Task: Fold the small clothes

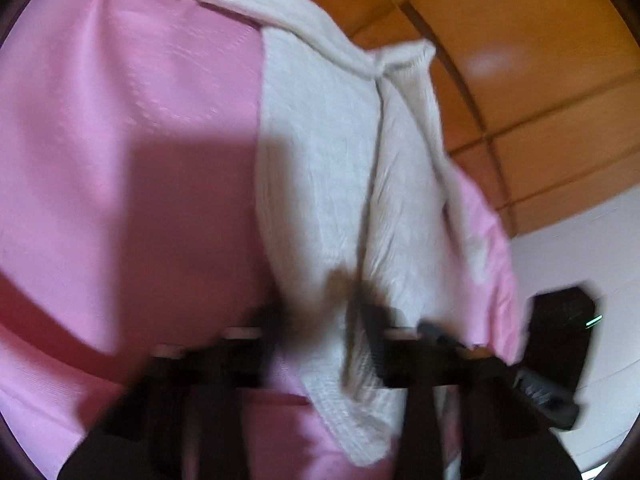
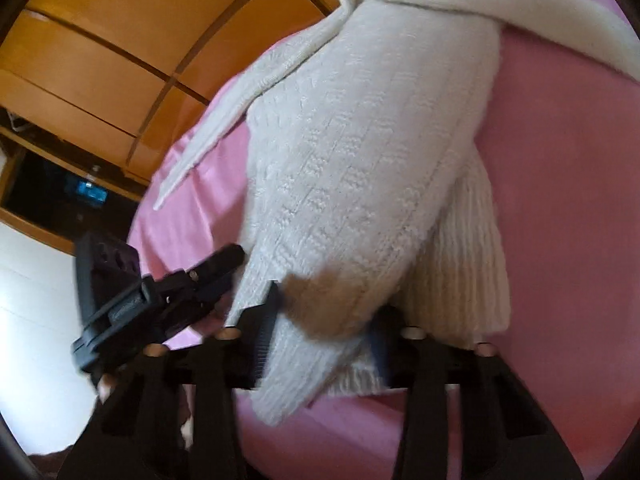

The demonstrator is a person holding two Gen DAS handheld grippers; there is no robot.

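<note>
White knitted sweater (image 2: pixel 360 168) on pink sheet (image 2: pixel 560 200)

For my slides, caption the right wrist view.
Right gripper shut on a white knit sweater over a pink sheet, left gripper alongside.

Pink sheet (image 1: pixel 120 120) covers bed surface, smooth with few soft creases. White knit sweater (image 2: pixel 360 152) lies directly on it, ribbed hem at near end, sleeve trailing across far edge. Wooden panelling (image 1: pixel 540 80) rises beyond bed's far side.
</note>
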